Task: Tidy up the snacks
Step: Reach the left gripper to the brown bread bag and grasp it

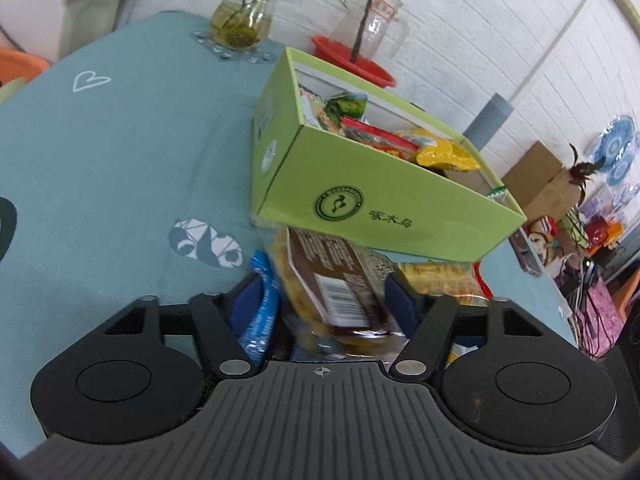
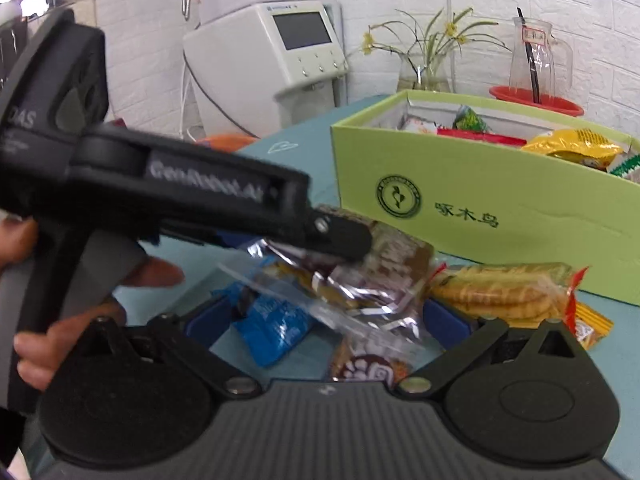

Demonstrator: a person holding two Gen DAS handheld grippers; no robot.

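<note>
A lime green box (image 1: 380, 200) (image 2: 500, 208) stands on the teal tablecloth (image 1: 120, 160), open at the top and holding several snack packs. In front of it lie loose snacks. My left gripper (image 1: 326, 296) (image 2: 352, 240) is shut on a brown-labelled snack pack (image 1: 340, 280) (image 2: 392, 256), its blue pads pressing both sides. A blue packet (image 1: 262, 300) (image 2: 272, 320) lies beside the left pad. My right gripper (image 2: 328, 316) stands wide open just above the blue packet and a clear-wrapped brown snack (image 2: 368, 364), gripping neither. A biscuit pack (image 2: 504, 292) (image 1: 440, 280) lies to the right.
A glass vase with flowers (image 1: 240, 24) and a glass jug (image 1: 372, 24) on a red dish (image 1: 352, 64) stand behind the box. A white appliance (image 2: 272, 48) is past the table's far edge. A person's hand (image 2: 60, 328) holds the left gripper's handle.
</note>
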